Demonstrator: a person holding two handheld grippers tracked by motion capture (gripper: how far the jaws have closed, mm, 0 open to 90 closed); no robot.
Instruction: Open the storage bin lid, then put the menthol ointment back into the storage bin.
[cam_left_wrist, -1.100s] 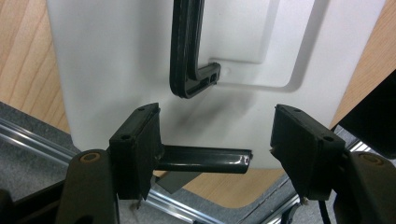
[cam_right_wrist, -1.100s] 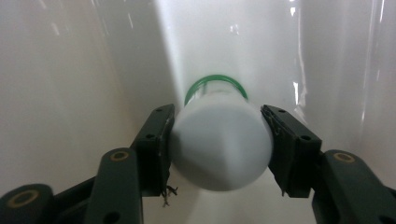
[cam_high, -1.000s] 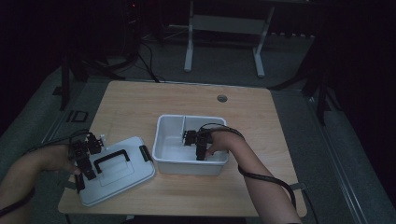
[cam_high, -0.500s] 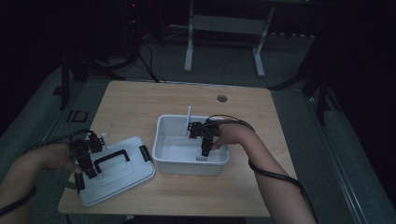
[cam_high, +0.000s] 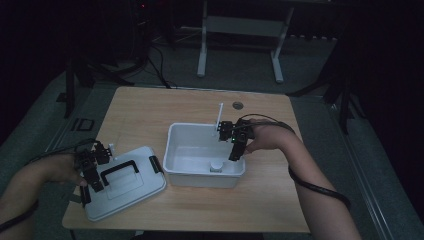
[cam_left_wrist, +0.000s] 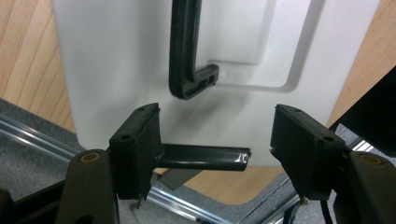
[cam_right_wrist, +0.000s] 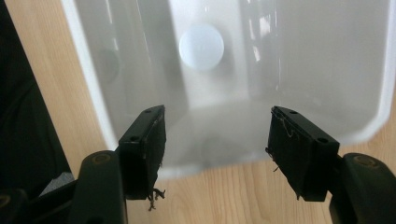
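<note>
White plastic bin (cam_high: 192, 150) sits mid-counter (cam_high: 150, 110), and we see a small round white cap (cam_right_wrist: 201, 46) lying on its floor near the front wall. Our right gripper (cam_high: 235, 150) hangs above the bin's right end; its jaws have just been opening, with nothing between them. Our left gripper (cam_high: 92, 175) rests over the lid (cam_high: 135, 187) beside the bin, jaws apart, near the lid's black handle (cam_left_wrist: 184, 56).
</note>
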